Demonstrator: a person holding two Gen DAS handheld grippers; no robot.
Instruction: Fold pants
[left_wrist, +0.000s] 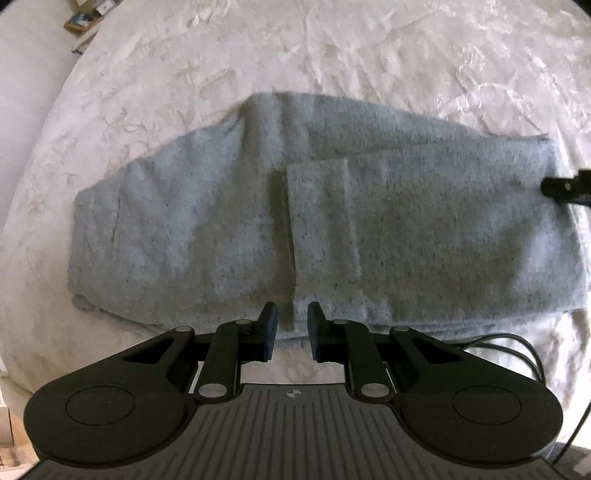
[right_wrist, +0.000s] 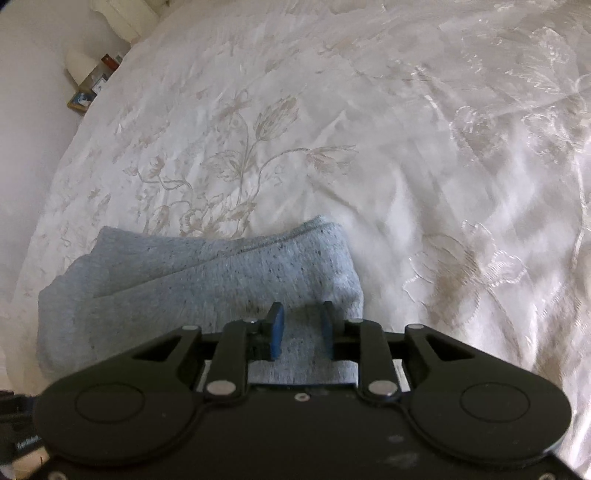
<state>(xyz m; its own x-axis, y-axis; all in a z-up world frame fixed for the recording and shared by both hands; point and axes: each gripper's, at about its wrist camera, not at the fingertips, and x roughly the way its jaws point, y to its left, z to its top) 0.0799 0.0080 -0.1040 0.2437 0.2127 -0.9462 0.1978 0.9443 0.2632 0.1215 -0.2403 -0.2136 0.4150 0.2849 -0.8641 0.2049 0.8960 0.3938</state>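
Observation:
Grey speckled pants (left_wrist: 332, 221) lie folded flat on a white bedspread (left_wrist: 332, 55), with a back pocket showing on top. My left gripper (left_wrist: 291, 328) is open and empty at the near edge of the pants. My right gripper (right_wrist: 302, 325) is open over the right end of the pants (right_wrist: 221, 280), with cloth lying between its two fingers; they do not pinch it. Part of the right gripper also shows in the left wrist view (left_wrist: 565, 188) at the right end of the pants.
The white floral bedspread (right_wrist: 369, 129) stretches away beyond the pants. A black cable (left_wrist: 517, 347) lies near the front right. Books and small items (right_wrist: 88, 92) sit beside the bed at the far left.

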